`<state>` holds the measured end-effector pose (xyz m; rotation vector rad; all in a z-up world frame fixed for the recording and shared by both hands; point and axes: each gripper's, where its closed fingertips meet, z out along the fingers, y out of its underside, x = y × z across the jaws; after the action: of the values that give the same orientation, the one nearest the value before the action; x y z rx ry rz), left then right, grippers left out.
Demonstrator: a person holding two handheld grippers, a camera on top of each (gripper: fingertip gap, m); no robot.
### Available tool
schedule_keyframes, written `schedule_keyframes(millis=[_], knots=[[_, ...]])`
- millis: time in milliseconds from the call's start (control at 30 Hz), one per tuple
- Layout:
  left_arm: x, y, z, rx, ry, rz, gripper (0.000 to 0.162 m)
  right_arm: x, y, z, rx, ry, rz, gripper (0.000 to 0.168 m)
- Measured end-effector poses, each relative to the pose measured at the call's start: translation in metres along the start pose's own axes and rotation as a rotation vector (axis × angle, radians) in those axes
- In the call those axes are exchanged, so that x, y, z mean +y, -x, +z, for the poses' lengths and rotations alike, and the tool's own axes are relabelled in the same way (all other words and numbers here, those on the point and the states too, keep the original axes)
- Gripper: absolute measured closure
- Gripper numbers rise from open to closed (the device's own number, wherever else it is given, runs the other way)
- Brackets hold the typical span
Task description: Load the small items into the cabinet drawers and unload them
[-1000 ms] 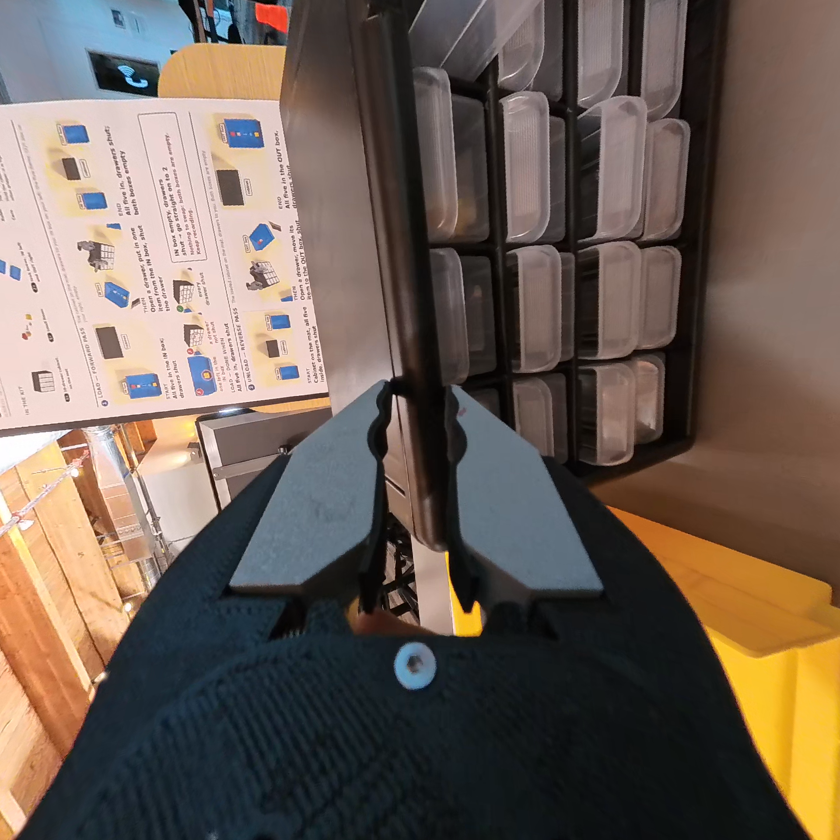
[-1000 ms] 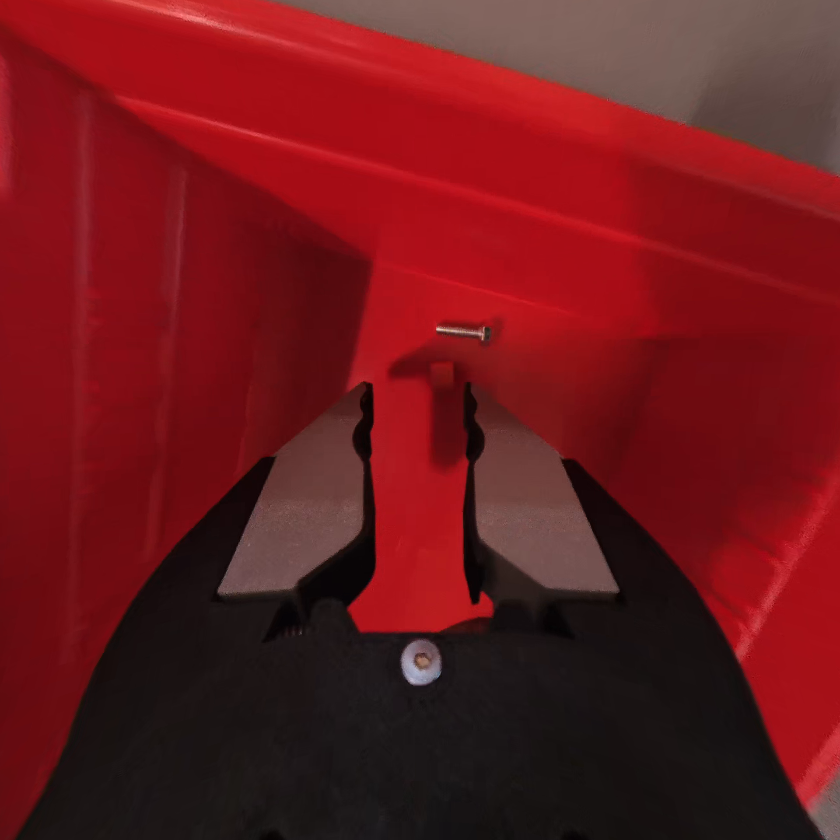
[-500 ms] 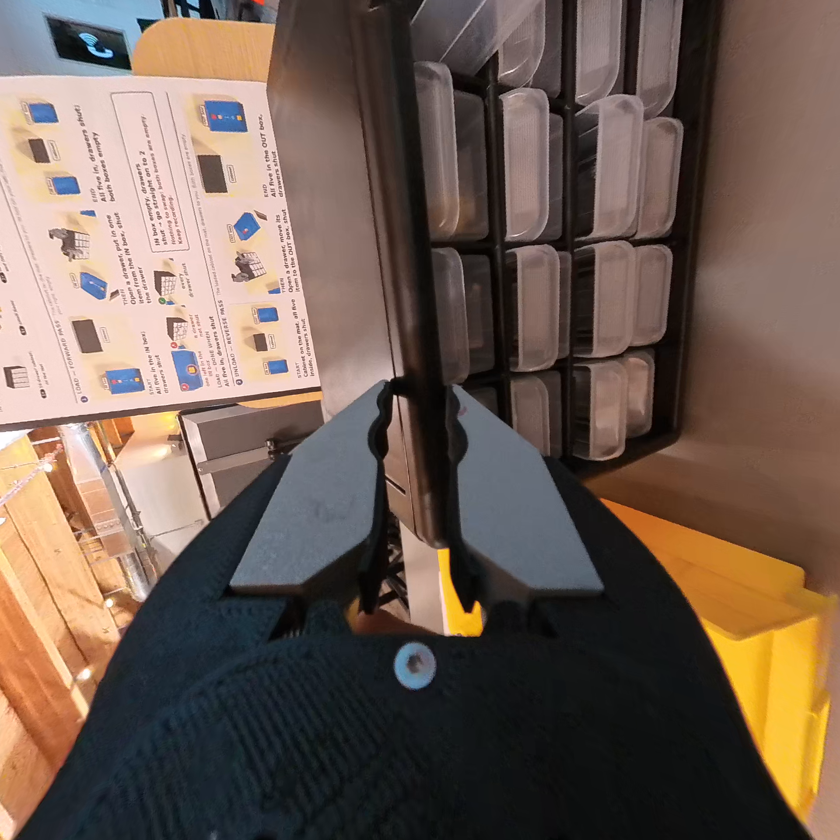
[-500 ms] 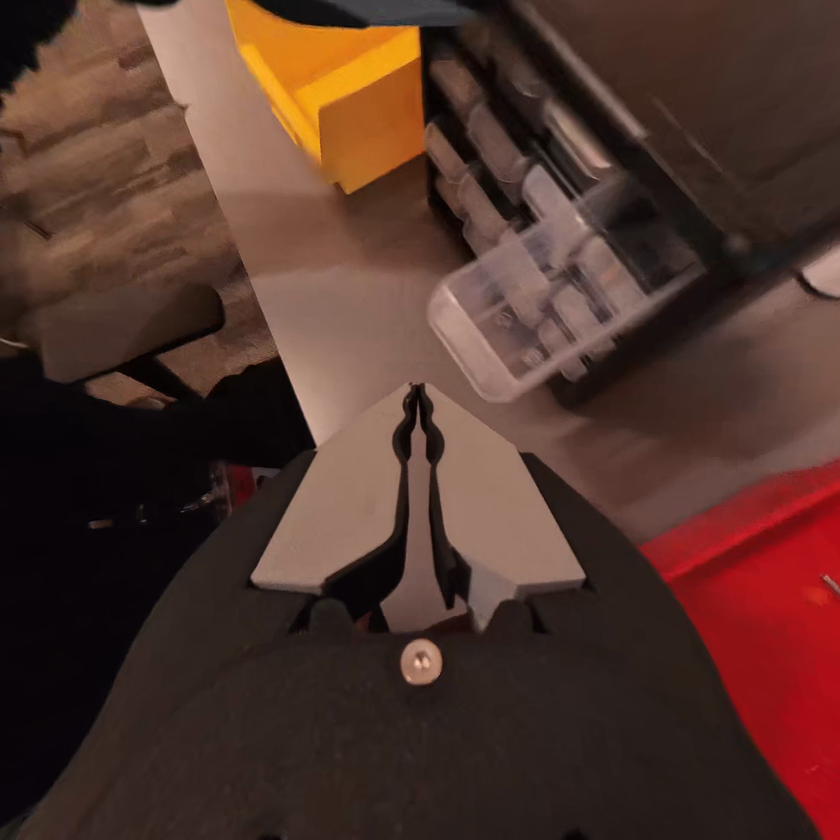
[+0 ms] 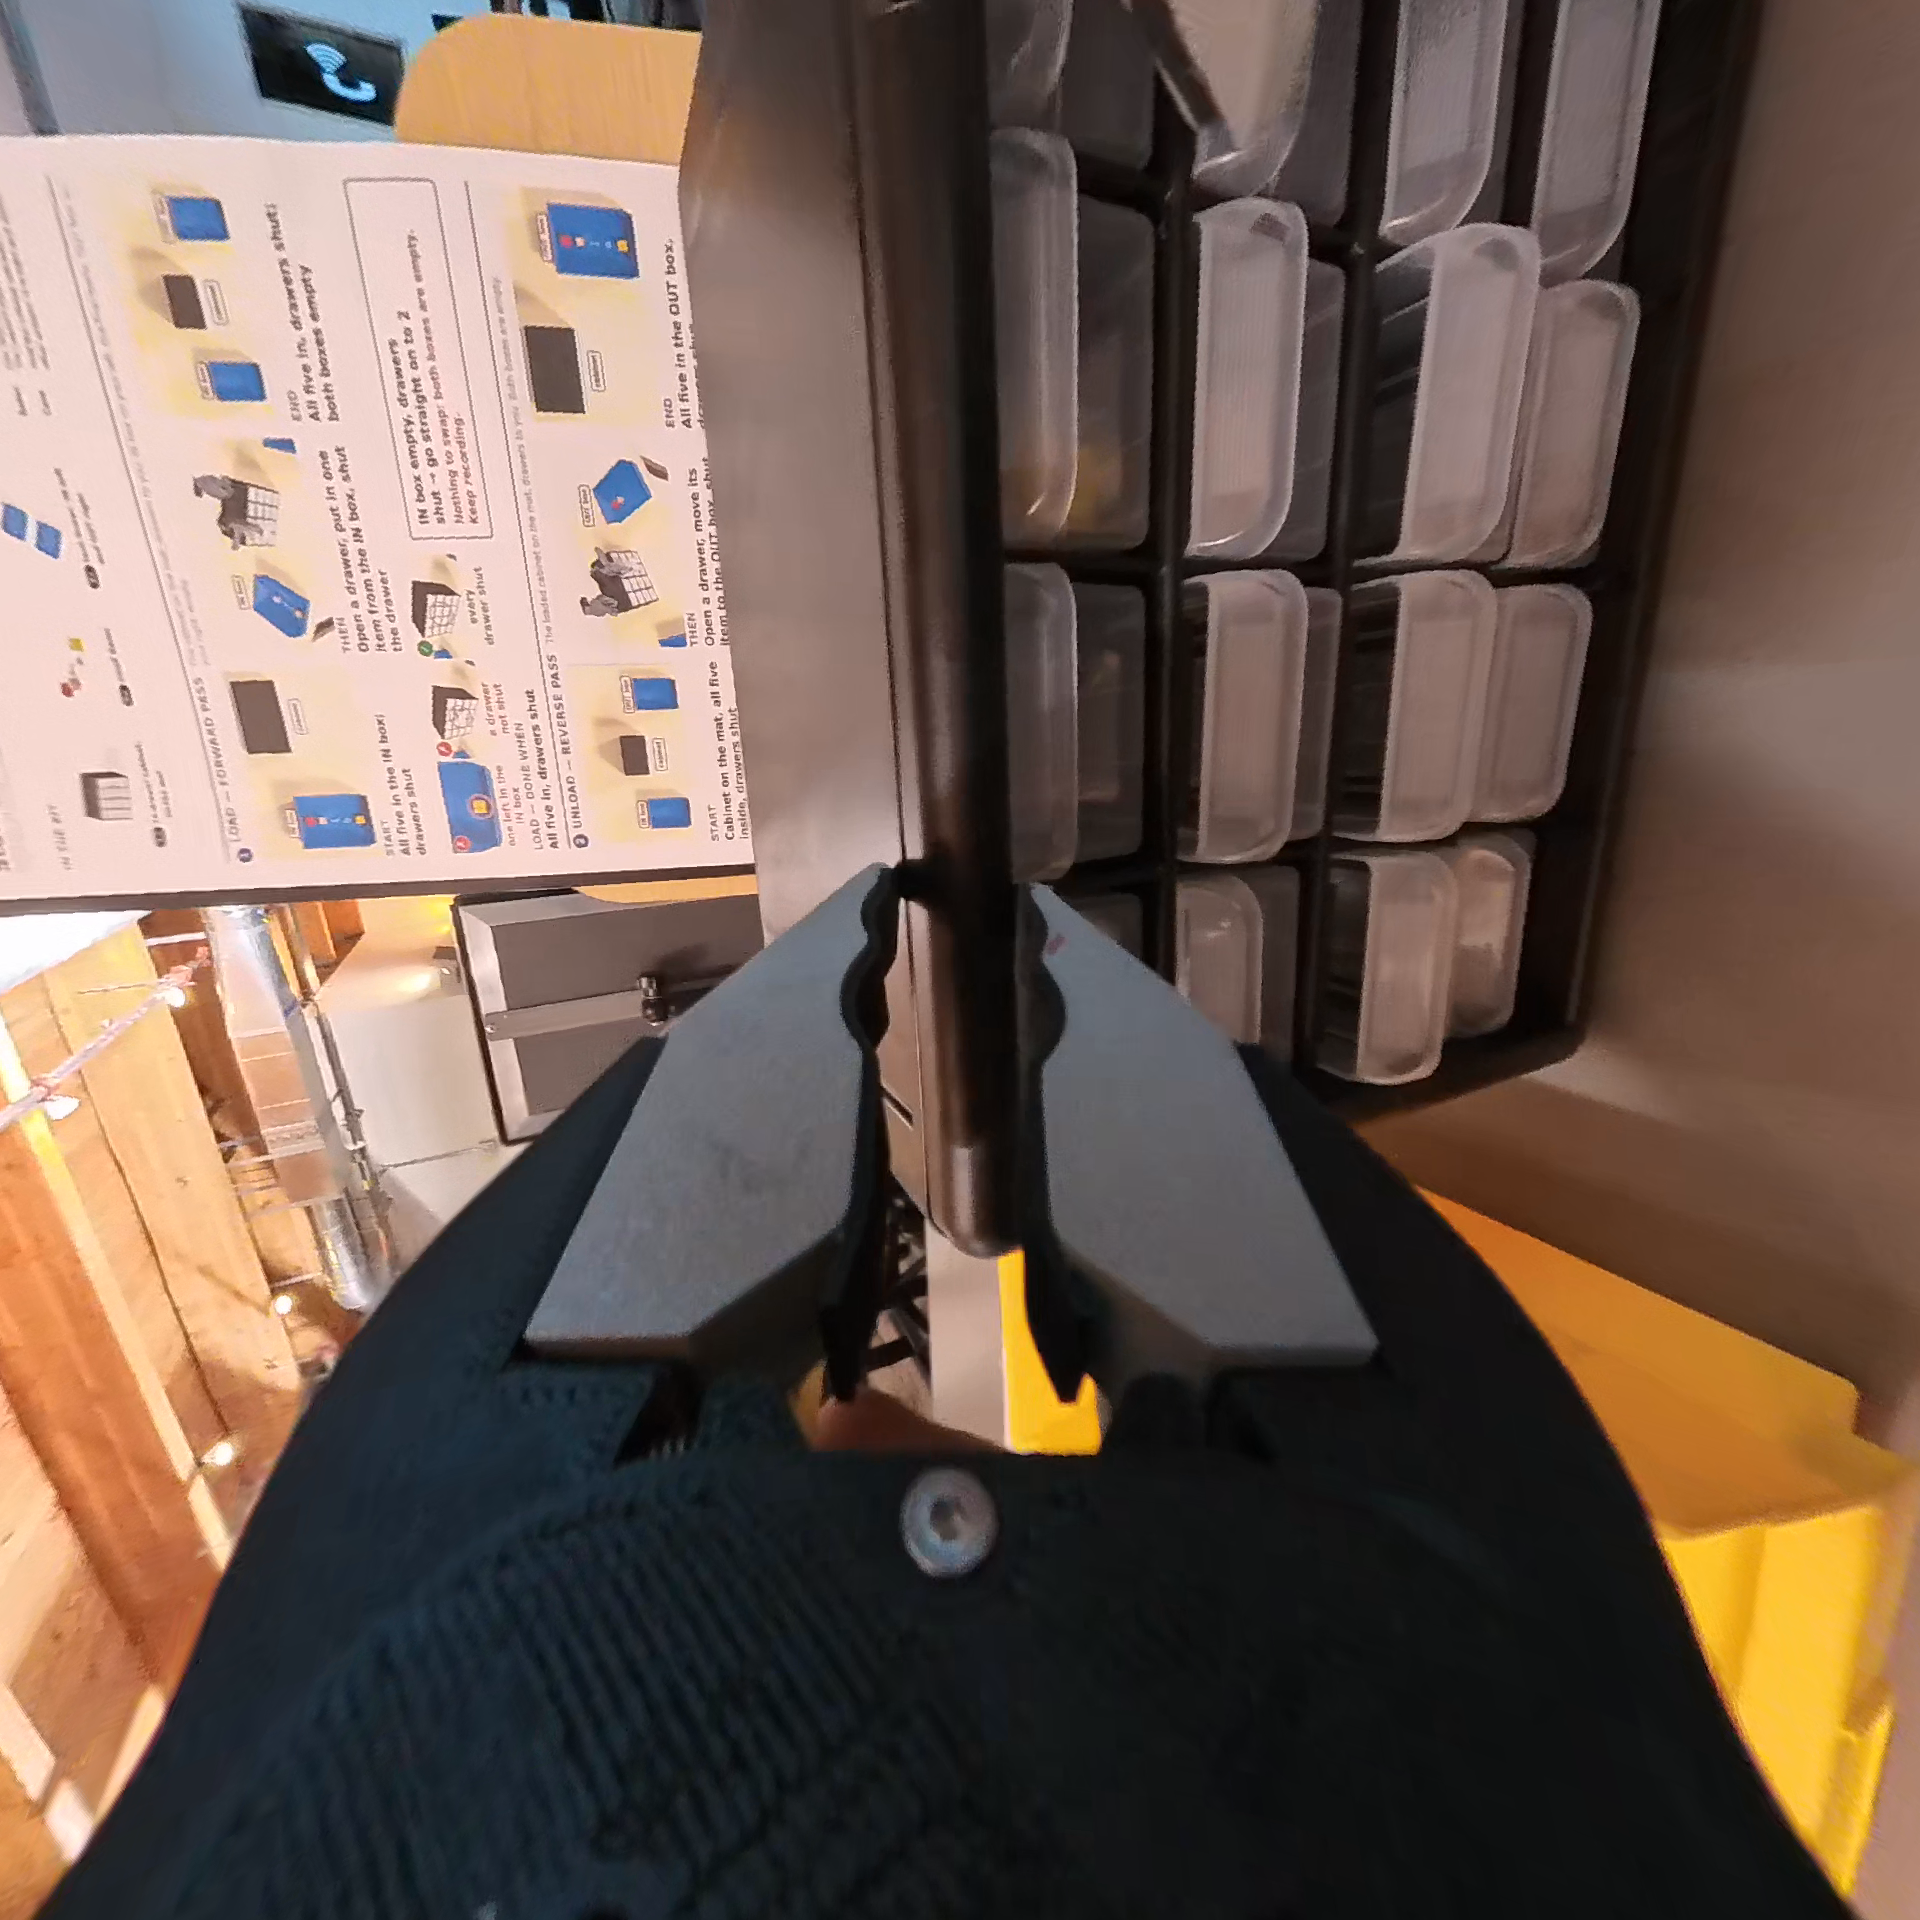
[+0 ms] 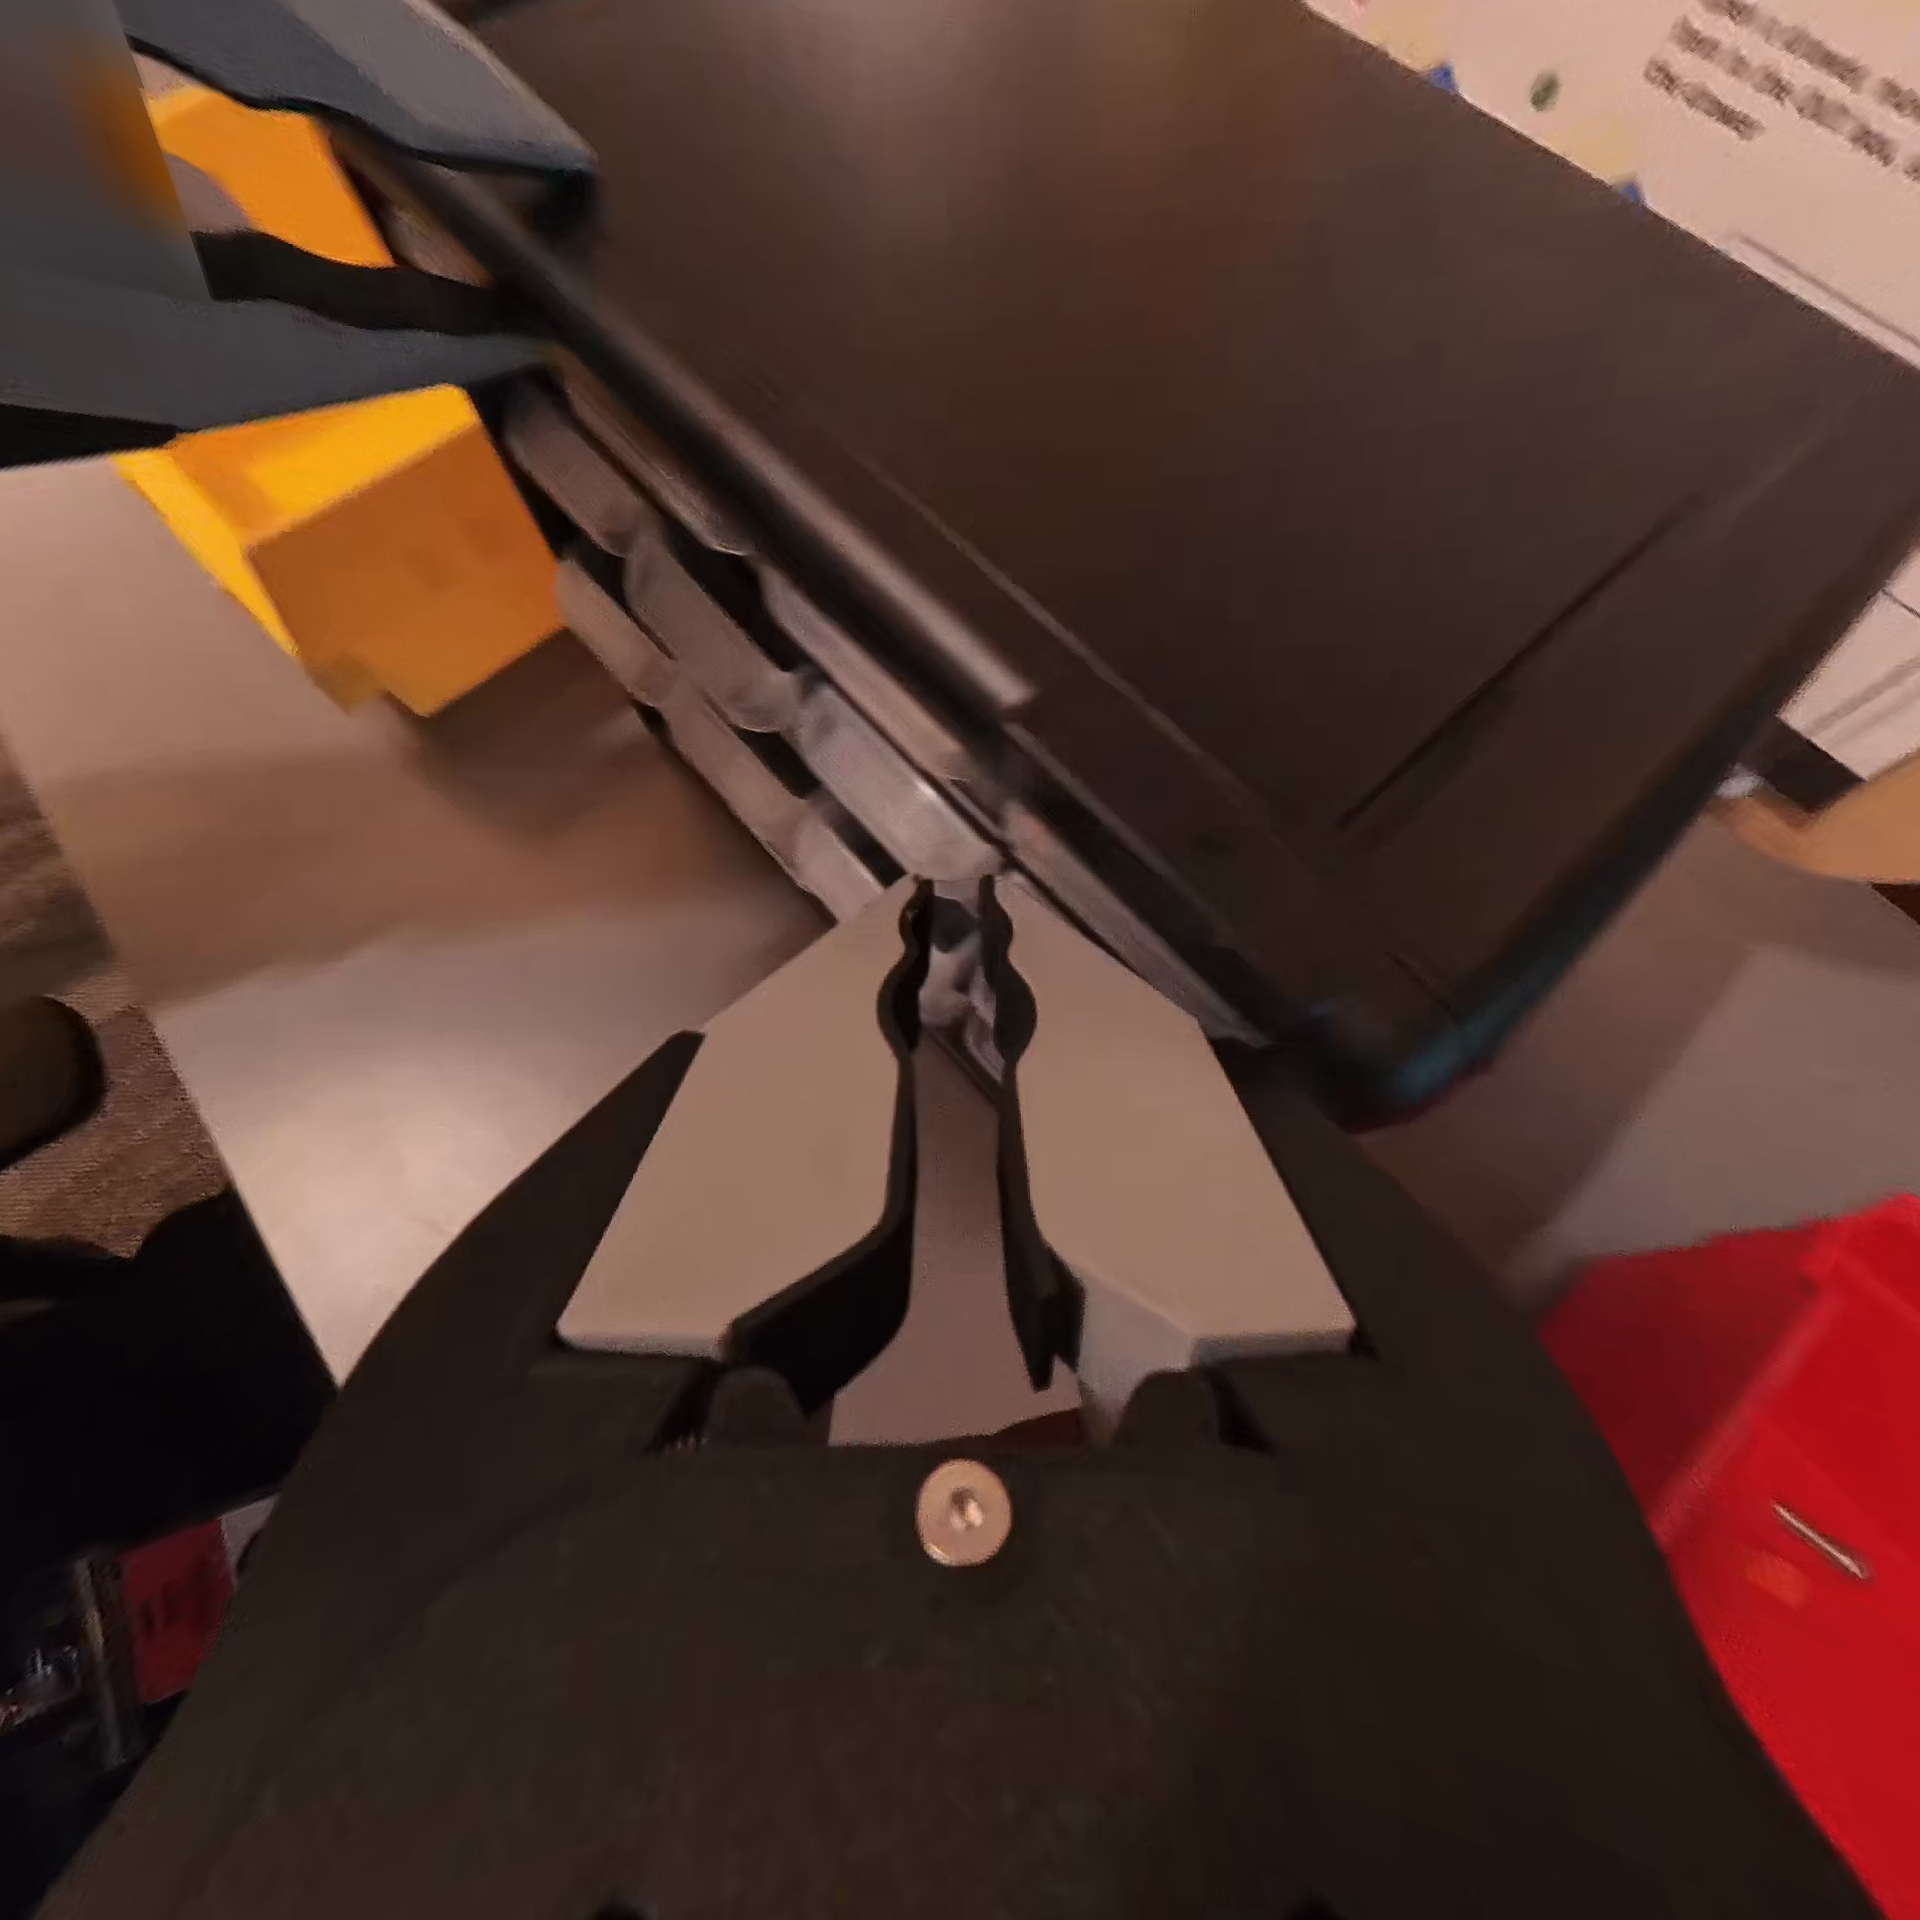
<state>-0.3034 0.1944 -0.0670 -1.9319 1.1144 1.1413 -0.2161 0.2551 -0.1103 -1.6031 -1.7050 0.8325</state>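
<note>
My left gripper (image 5: 958, 904) clamped on cabinet (image 5: 935, 582) top edge, drawers (image 5: 1247, 374) at 1 o'clock. My right gripper (image 6: 951, 896) slightly parted at cabinet front, grip unclear.

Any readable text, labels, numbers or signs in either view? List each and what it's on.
I won't quote writing; here is what bears it.
Instruction sheet, white, behind the cabinet: printed lines and small pictures, largely legible in the left wrist view, blurred in the right wrist view.
Dark sign, top left: a pale symbol only.
Drawers, yellow bin, red bin: no writing visible.
</note>
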Motion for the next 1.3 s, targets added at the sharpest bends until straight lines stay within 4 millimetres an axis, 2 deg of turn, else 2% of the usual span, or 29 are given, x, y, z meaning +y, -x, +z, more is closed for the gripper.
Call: schedule_keyframes(millis=[67,133,233,300,367,567,733,900,1100,1300], knots=[[0.0,0.0,0.0,0.006,-0.011,-0.02,0.142,-0.005,0.019,0.002,-0.039,-0.102,0.033,0.159],[0.0,0.0,0.0,0.009,-0.025,-0.042,0.142,-0.008,0.033,0.007,-0.063,-0.222,0.14,0.155],[0.0,0.0,0.0,0.017,-0.051,-0.084,0.142,-0.017,0.043,0.009,-0.076,-0.434,0.291,0.147],[0.0,0.0,0.0,0.019,-0.061,-0.101,0.141,-0.025,0.041,0.009,-0.07,-0.568,0.387,0.148],[0.0,0.0,-0.001,0.019,-0.06,-0.104,0.141,-0.032,0.035,0.01,-0.07,-0.662,0.499,0.14],[0.001,0.0,-0.001,0.021,-0.052,-0.1,0.142,-0.049,0.024,0.008,-0.179,-0.827,0.661,0.138],[0.001,0.0,-0.001,0.015,-0.058,-0.119,0.142,-0.046,0.016,0.008,-0.243,-0.874,0.736,0.159],[0.001,0.0,-0.001,0.018,-0.052,-0.122,0.141,-0.042,0.024,0.001,-0.27,-0.855,0.725,0.162],[0.001,0.0,-0.001,0.016,-0.053,-0.126,0.141,-0.031,0.052,-0.014,-0.336,-0.833,0.697,0.164],[0.001,0.0,-0.001,0.015,-0.046,-0.122,0.142,-0.017,0.081,-0.035,-0.329,-0.831,0.627,0.163]])
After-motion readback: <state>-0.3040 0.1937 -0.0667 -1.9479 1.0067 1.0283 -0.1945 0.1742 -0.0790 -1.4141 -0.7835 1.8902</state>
